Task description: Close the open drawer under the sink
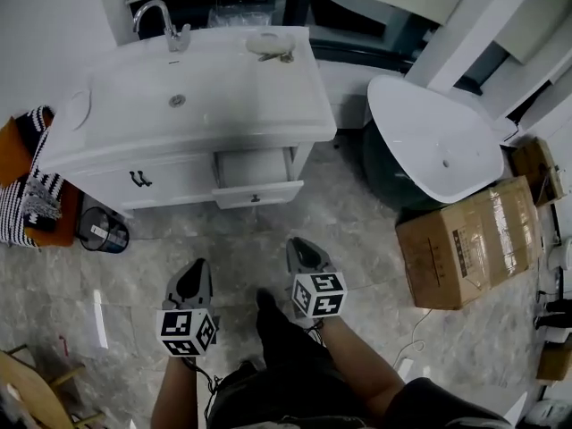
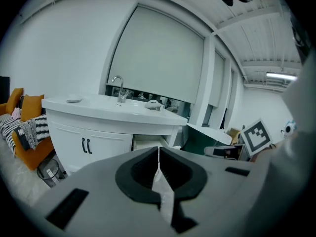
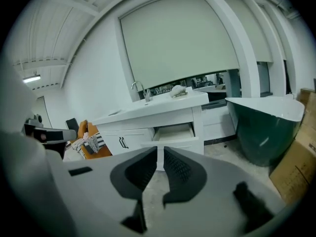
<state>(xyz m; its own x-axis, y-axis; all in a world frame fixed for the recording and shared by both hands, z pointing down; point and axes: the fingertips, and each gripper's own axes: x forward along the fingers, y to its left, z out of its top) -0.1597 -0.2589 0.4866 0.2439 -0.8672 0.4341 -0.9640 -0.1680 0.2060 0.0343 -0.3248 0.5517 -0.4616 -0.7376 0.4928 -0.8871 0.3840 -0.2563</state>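
Bright, even indoor light; gripper views fisheye-warped, dark-cornered, slightly soft.

Beneath you runs a grey marbled floor. Standing on it you have the white sink cabinet, a small dark bin near its left front corner, a dark tub with a white rim to its right, and a cardboard box close beside the tub. The cabinet's top carries two things: a tap and a soap dish.

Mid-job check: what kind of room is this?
Likely a bathroom mock-up or showroom: a white vanity cabinet with basin and chrome tap, a freestanding dark-green bathtub, and a brown cardboard box nearby.
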